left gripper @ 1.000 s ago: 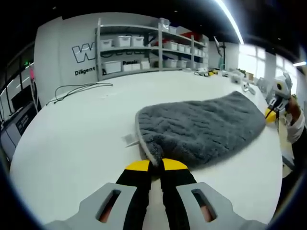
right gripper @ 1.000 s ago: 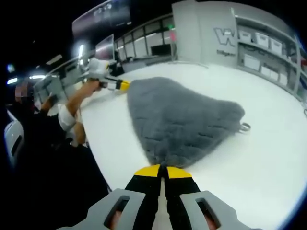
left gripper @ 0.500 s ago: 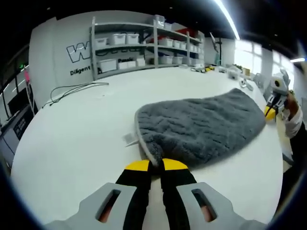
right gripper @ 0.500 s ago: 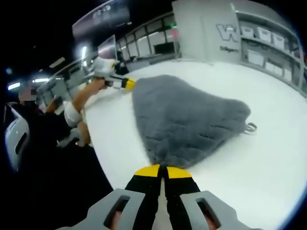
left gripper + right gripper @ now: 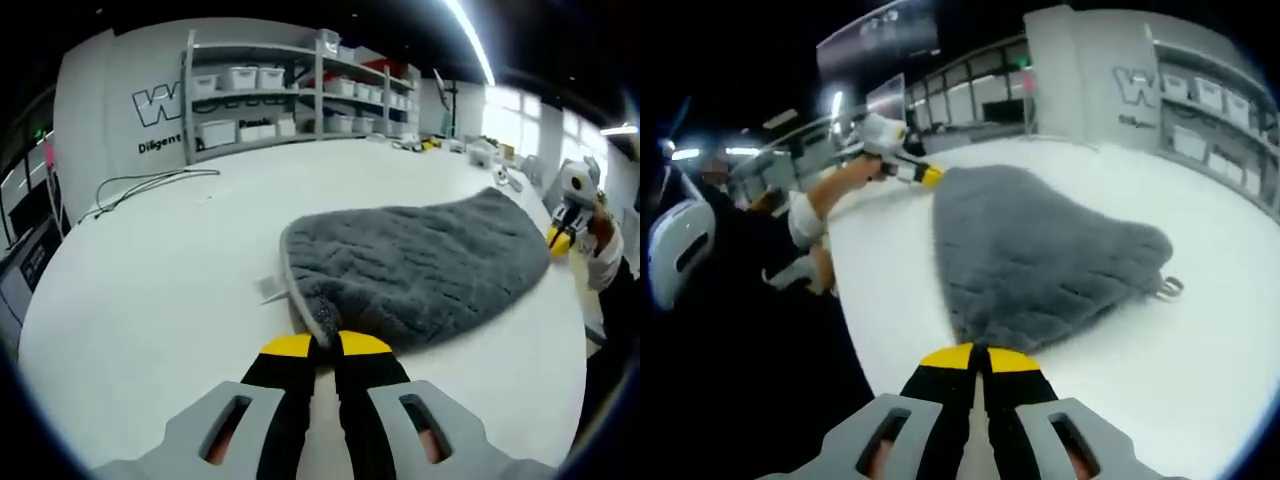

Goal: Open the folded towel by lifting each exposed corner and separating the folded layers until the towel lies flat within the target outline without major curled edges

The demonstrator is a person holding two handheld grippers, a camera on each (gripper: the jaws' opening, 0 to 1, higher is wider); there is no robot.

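A grey fluffy towel (image 5: 430,260) lies spread on the white table (image 5: 150,260), with a pale trim along its near edge. My left gripper (image 5: 325,345) is shut on the towel's nearest corner. At the towel's far right corner my right gripper (image 5: 557,238) shows, held by a hand. In the right gripper view, my right gripper (image 5: 978,352) is shut on the near corner of the towel (image 5: 1030,260). The left gripper (image 5: 925,177) holds the opposite corner at the upper left. The towel hangs stretched between the two corners, slightly raised at each.
A small white tag (image 5: 270,288) and a hanging loop (image 5: 1168,288) stick out from the towel's edge. Shelves with white bins (image 5: 270,90) stand behind the table, a dark cable (image 5: 150,185) lies far left. The person's arm (image 5: 830,195) reaches over the table edge (image 5: 855,330).
Both views have shifted a little with the hands. Both grippers keep their hold on the towel's opposite corners, and the towel lies much as before.
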